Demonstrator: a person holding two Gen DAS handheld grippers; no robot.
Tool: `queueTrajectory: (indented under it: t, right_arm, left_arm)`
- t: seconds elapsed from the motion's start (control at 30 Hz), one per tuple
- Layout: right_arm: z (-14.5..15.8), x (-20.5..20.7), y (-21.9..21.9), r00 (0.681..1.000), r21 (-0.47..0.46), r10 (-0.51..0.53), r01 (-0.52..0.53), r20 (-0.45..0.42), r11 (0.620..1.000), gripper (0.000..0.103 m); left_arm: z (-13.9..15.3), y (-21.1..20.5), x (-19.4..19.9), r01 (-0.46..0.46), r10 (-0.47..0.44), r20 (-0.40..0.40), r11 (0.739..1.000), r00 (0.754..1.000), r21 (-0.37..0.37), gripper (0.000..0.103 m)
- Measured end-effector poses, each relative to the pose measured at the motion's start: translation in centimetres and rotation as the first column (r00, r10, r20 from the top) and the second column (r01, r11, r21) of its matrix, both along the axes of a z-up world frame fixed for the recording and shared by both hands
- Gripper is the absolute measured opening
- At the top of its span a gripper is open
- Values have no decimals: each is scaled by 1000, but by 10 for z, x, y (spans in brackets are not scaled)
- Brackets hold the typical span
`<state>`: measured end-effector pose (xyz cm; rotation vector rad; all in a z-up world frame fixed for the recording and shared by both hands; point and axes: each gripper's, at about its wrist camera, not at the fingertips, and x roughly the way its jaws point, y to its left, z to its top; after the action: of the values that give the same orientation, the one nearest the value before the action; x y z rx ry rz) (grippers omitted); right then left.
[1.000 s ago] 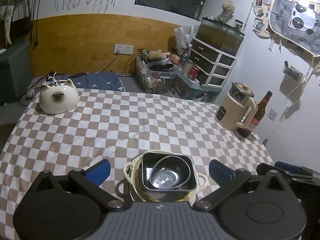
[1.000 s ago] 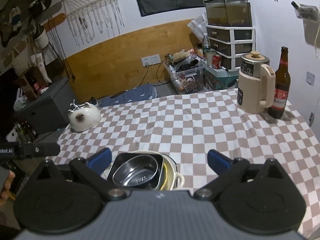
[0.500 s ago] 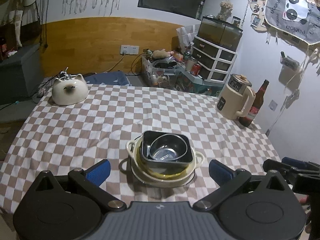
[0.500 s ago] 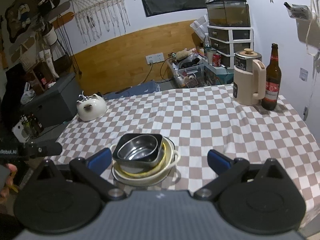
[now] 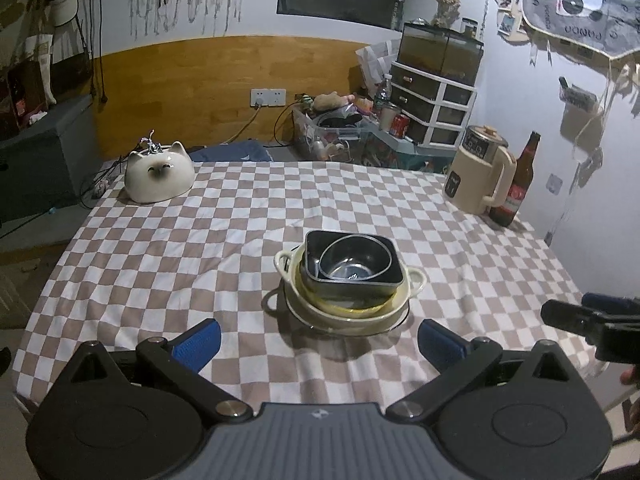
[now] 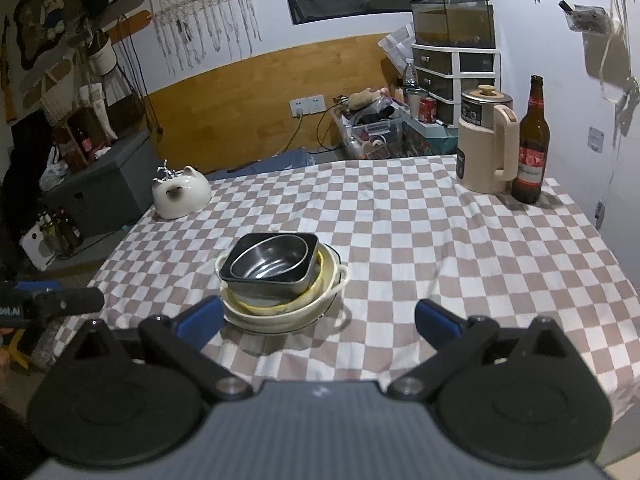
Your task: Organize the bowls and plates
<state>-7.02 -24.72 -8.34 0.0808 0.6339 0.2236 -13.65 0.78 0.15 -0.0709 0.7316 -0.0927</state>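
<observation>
One stack of dishes stands on the checked tablecloth. A round steel bowl [image 5: 349,265] [image 6: 269,262] sits inside a dark square dish [image 5: 384,286] [image 6: 276,290]. That dish rests in a cream two-handled bowl [image 5: 400,300] [image 6: 334,278], which sits on a pale plate [image 5: 320,318] [image 6: 256,322]. My left gripper [image 5: 320,340] is open and empty, held back from the stack near the table's front edge. My right gripper [image 6: 318,316] is open and empty too, with the stack beyond its left finger.
A white cat-shaped ceramic holder [image 5: 159,172] [image 6: 182,192] stands at the far left corner. A cream kettle [image 5: 480,176] [image 6: 486,148] and a brown bottle [image 5: 518,182] [image 6: 532,140] stand at the far right. Drawers and clutter lie beyond the table.
Both grippers have pulled back and up from the stack, so it looks smaller and farther away. The stack itself has not moved.
</observation>
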Motion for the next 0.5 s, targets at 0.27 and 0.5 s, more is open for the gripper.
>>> queueTrajectory:
  t: [0.27,0.5]
  right_arm:
    - [-6,-10,13,1000,-82,25,-24,12,996,102]
    - [-10,-8,13,1000,-71,19,-19,0,997,102]
  left_arm:
    - [-11,17,-2,17,-17,-36,1000,999,5,103]
    - [-16,25,0,36,-36,-45,999,998,-5,103]
